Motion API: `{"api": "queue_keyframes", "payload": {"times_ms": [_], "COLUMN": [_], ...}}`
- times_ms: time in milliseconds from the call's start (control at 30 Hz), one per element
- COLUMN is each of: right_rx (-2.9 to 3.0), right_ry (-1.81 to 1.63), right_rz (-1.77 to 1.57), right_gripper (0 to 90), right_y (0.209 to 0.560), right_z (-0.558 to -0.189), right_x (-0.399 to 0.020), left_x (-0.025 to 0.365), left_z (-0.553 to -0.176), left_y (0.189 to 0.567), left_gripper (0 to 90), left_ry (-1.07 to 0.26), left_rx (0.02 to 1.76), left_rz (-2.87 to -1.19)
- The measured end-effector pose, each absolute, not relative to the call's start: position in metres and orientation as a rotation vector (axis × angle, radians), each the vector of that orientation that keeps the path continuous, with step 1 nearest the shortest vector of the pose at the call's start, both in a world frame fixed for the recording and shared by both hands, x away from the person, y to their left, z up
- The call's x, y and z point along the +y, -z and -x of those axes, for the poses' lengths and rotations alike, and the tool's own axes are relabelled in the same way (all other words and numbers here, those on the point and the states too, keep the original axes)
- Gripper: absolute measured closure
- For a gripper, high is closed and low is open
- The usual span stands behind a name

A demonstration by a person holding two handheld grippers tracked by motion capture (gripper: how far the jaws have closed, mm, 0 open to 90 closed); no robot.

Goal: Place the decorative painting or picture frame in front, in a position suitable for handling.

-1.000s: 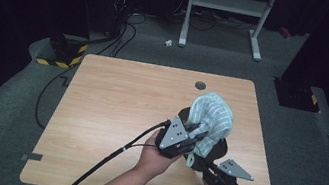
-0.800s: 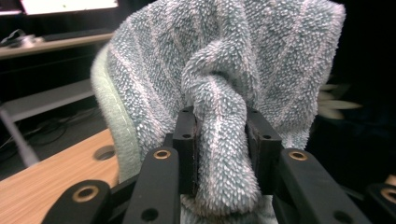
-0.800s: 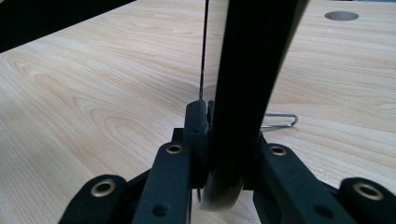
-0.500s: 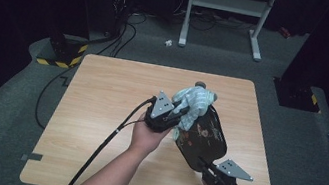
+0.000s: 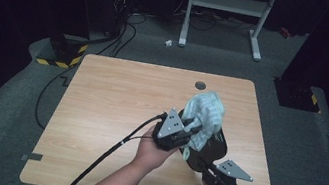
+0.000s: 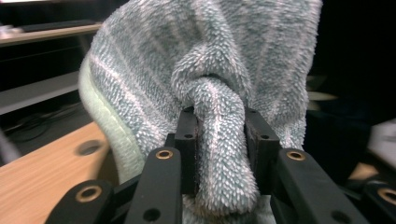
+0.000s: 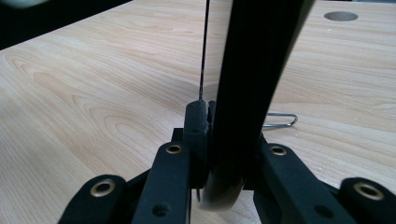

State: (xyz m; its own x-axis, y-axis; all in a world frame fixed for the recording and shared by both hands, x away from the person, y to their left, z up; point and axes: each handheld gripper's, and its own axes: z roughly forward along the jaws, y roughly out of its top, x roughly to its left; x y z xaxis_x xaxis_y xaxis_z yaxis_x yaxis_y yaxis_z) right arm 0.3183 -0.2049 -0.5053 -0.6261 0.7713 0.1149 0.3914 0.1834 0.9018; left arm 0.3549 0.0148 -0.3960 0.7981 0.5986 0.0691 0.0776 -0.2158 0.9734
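My left gripper (image 5: 191, 126) is shut on a bunched fold of a fluffy teal cloth (image 5: 207, 111), which hangs over the far end of a black pan (image 5: 209, 153). In the left gripper view the cloth (image 6: 210, 56) bulges out between the jaws of the left gripper (image 6: 219, 121) and hides most of what lies behind. My right gripper (image 5: 208, 169), near the table's front right, is shut on the pan's near end. Seen from the right gripper (image 7: 212, 112), a black handle (image 7: 257, 70) stands clamped between the jaws and tilts up over the table.
The wooden table (image 5: 116, 94) has a round cable hole (image 5: 200, 85) near its far edge. A thin metal loop (image 7: 280, 120) lies on the wood behind the handle. Cables trail off the front edge. A white frame stands on the dark floor beyond.
The left gripper swung up and to the left with the cloth, then came back down and right over the pan. The right gripper and the pan stayed put.
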Motion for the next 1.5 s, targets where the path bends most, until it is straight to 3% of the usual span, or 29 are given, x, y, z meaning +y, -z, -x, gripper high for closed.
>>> {"api": "queue_keyframes", "payload": {"times_ms": [267, 733, 1267, 1500], "right_rx": [2.104, 2.097, 2.102, 2.099], "right_ry": [-1.428, -1.433, -1.424, -1.432], "right_rz": [-1.100, -1.095, -1.091, -1.097], "right_gripper": [79.3, 79.0, 79.3, 79.2], "right_y": [0.505, 0.504, 0.506, 0.505], "right_z": [-0.318, -0.318, -0.318, -0.318], "right_x": [-0.206, -0.206, -0.205, -0.205], "left_x": [0.006, 0.043, 0.007, 0.015], "left_z": [-0.349, -0.403, -0.350, -0.365], "left_y": [0.398, 0.407, 0.401, 0.403], "left_gripper": [70.8, 71.1, 71.4, 71.4], "left_ry": [-0.515, -0.562, -0.467, -0.508], "left_rx": [0.505, 0.735, 0.554, 0.586], "left_rz": [-1.751, -1.723, -1.748, -1.758]}}
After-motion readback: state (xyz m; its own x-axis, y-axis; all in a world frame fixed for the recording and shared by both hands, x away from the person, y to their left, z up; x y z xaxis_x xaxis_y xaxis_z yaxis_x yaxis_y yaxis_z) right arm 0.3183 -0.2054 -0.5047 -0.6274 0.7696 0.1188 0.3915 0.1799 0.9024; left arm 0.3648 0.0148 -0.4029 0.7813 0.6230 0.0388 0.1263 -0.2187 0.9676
